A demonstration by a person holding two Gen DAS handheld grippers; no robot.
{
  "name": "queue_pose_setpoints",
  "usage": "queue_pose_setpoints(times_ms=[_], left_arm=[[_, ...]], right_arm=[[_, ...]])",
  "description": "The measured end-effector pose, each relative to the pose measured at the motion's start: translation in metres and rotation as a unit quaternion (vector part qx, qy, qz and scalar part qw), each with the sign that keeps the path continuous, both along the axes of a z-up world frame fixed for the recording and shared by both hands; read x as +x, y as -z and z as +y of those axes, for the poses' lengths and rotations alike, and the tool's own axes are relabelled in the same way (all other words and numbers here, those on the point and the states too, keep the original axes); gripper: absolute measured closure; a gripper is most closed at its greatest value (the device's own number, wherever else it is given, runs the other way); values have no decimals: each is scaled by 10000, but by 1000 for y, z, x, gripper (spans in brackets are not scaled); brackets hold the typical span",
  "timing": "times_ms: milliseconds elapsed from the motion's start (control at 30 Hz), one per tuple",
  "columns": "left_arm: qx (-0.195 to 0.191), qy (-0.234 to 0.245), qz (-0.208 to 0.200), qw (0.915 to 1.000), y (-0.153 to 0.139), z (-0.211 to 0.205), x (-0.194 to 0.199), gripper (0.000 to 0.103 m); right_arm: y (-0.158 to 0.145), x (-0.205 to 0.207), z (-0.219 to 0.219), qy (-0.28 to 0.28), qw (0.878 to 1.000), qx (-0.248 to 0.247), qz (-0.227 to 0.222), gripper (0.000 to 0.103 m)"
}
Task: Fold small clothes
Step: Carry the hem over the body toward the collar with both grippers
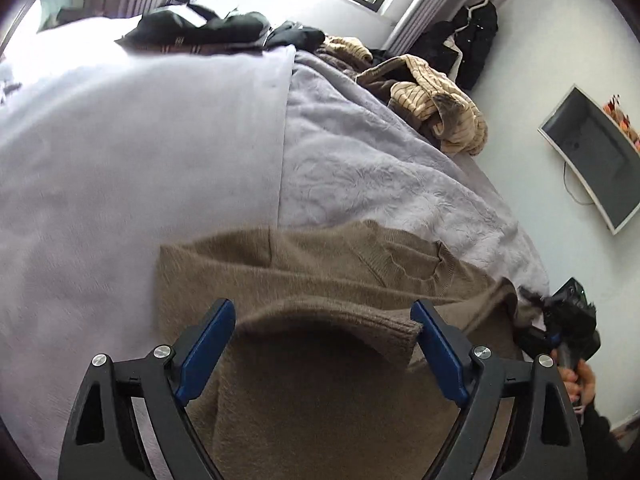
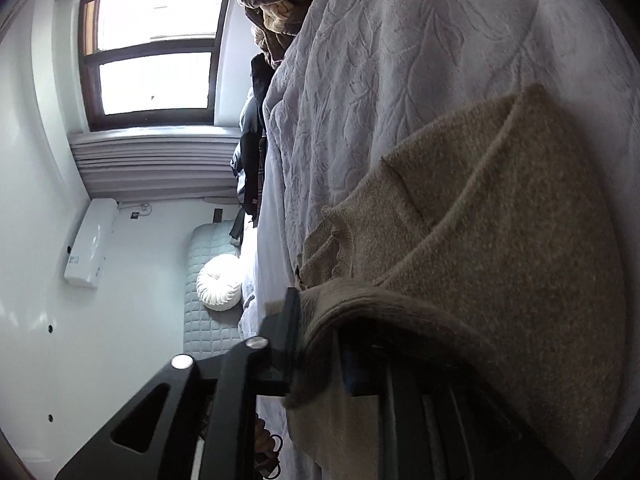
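Note:
A brown knit sweater (image 1: pixel 320 272) lies folded on the lilac blanket (image 1: pixel 360 168) near the bed's edge. My left gripper (image 1: pixel 320 312) hovers just over it and is open, its blue pads (image 1: pixel 208 344) wide apart on either side of a folded sleeve cuff (image 1: pixel 396 332). In the right wrist view the sweater (image 2: pixel 500 240) drapes over my right gripper (image 2: pixel 328 316). One black finger (image 2: pixel 290 312) shows, and the other is hidden under the knit. The jaws stand apart with a fold of sweater hanging loosely between them. My right gripper (image 1: pixel 560 320) is also seen blurred at the sweater's right end, with a hand on it.
A pale sheet (image 1: pixel 120 160) covers the bed's left half. Striped tan and brown clothes (image 1: pixel 432 100) and dark garments (image 1: pixel 208 32) are piled at the far end. A monitor (image 1: pixel 592 160) hangs on the white wall. A window (image 2: pixel 156 48) and a round cushion (image 2: pixel 219 282) lie beyond the bed.

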State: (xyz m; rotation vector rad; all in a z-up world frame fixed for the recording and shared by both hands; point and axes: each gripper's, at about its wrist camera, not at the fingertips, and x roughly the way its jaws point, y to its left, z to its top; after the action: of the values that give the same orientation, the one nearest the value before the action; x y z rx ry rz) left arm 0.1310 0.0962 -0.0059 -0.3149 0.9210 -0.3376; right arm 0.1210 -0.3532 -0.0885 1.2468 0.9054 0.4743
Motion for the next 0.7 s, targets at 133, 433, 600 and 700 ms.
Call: queue_pose_setpoints(times_ms=[133, 433, 600, 700], left_arm=[[179, 172, -61, 9997, -5, 0, 1, 13], [496, 623, 507, 9955, 35, -19, 41, 13], [685, 760, 599, 9930, 47, -42, 65, 14], [760, 766, 504, 9929, 46, -47, 68, 85]], right_arm=[[-24, 0, -3, 139, 9983, -510, -248, 31], [-39, 16, 2, -266, 9522, -3040, 151, 32], [-34, 36, 25, -606, 9256, -3735, 105, 40], [-38, 38, 47, -903, 8890, -4488, 68, 87]])
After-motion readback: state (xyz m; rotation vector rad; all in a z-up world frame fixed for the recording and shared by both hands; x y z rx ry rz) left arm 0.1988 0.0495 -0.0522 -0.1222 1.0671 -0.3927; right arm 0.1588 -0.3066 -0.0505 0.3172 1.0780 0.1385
